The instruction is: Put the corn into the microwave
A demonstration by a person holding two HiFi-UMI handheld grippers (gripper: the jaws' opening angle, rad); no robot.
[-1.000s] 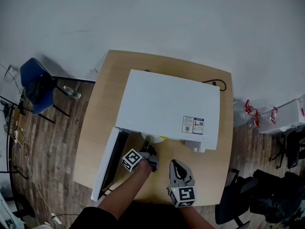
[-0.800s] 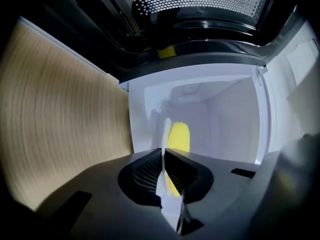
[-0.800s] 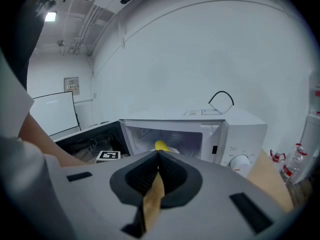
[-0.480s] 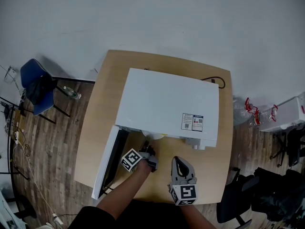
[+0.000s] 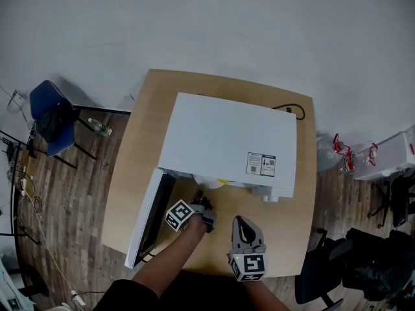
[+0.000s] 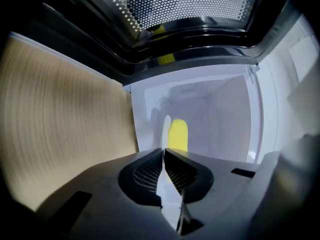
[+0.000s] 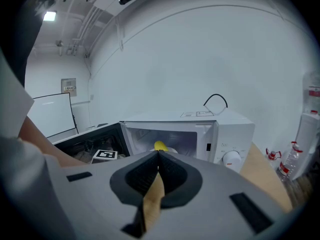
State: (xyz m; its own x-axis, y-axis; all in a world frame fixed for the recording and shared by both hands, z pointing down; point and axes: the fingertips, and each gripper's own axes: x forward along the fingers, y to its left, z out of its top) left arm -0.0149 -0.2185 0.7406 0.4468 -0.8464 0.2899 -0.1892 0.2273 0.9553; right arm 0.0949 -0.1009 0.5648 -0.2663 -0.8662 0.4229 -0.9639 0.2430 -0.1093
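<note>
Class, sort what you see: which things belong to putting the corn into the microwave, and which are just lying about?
Job: corn, microwave, its open door, left gripper, right gripper.
Lying about: blue chair, bottle on the floor.

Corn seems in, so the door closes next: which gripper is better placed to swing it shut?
Likely left. The left gripper sits right beside the open door; the right gripper hangs back on the dial side.
</note>
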